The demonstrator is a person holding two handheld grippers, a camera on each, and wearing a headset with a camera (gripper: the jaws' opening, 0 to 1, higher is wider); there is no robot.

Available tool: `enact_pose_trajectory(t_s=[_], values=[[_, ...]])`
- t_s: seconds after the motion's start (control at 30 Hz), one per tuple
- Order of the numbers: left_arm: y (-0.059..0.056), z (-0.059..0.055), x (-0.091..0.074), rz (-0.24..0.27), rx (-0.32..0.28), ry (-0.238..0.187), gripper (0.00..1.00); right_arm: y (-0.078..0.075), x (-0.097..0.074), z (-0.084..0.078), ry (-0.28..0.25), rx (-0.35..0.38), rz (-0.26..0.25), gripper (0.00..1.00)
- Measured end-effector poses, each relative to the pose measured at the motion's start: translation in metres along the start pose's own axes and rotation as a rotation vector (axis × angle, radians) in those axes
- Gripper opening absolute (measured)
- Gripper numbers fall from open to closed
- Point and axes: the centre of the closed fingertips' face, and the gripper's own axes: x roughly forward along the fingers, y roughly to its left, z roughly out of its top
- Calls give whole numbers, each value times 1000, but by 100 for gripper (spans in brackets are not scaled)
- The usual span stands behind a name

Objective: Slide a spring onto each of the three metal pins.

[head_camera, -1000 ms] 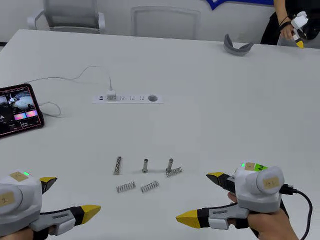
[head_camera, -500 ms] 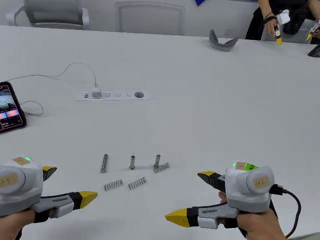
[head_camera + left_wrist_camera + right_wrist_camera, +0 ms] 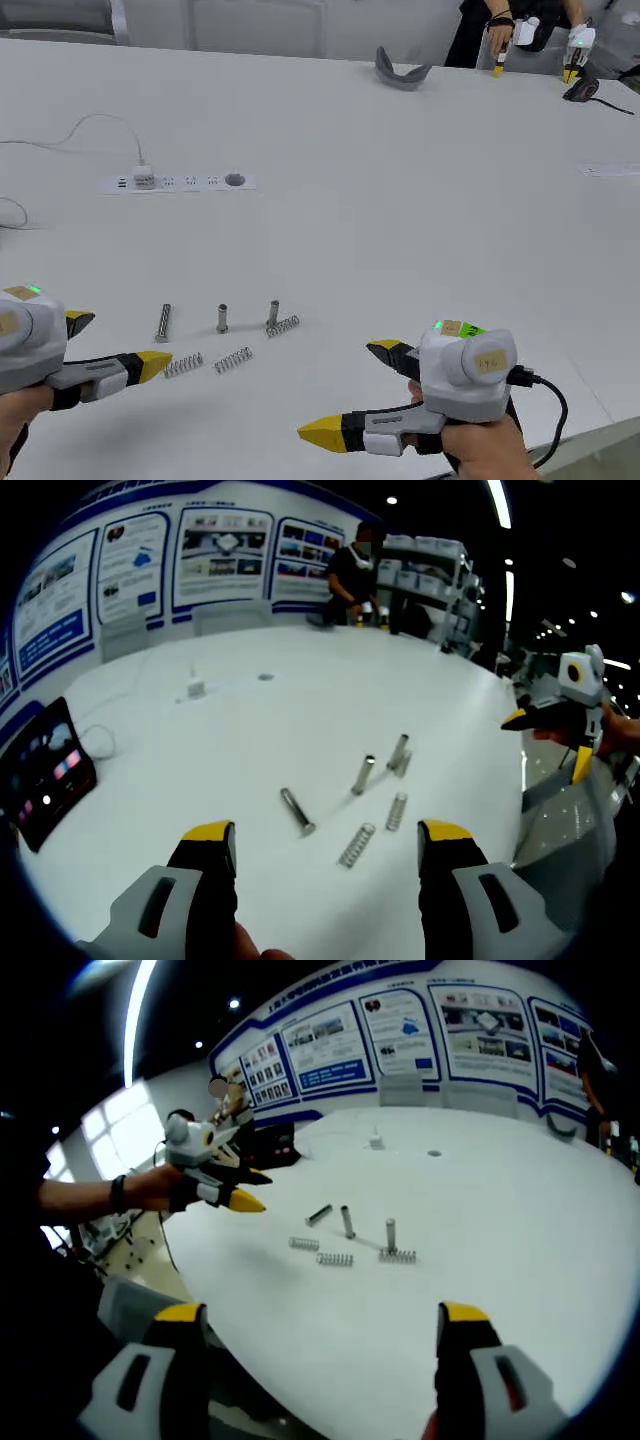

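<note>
Three springs (image 3: 233,360), fine open-coil wire, flat on the white table (image 3: 400,220); two loose near the three metal pins (image 3: 222,318), one touching the rightmost pin's base; two pins upright, the leftmost lying; springs judged light, squashy, apt to roll; pinch gently at mid-length; left gripper (image 3: 115,342) and right gripper (image 3: 352,390) both spread wide, empty.

Your right gripper (image 3: 352,390): rounded grey-white housing (image 3: 462,385), black jaws ending in yellow tips (image 3: 322,433), tan stickers (image 3: 490,362), a lit green strip (image 3: 456,329) on top, and a black cable (image 3: 547,398) looping from the rear. Your left gripper (image 3: 117,341): same housing, jaws and tips, with a small green light (image 3: 35,290).
</note>
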Motion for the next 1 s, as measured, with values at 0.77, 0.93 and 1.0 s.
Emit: enact_pose_trajectory(t_s=[0.77, 0.93, 1.0], values=[[18, -10, 57, 24, -46, 45, 57, 1, 2, -4, 26, -24, 47, 95], [22, -13, 72, 31, -60, 61, 53, 4, 1, -7, 41, -41, 51, 95], [25, -12, 77, 35, -63, 63, 52, 4, -1, -7, 40, -38, 47, 95]])
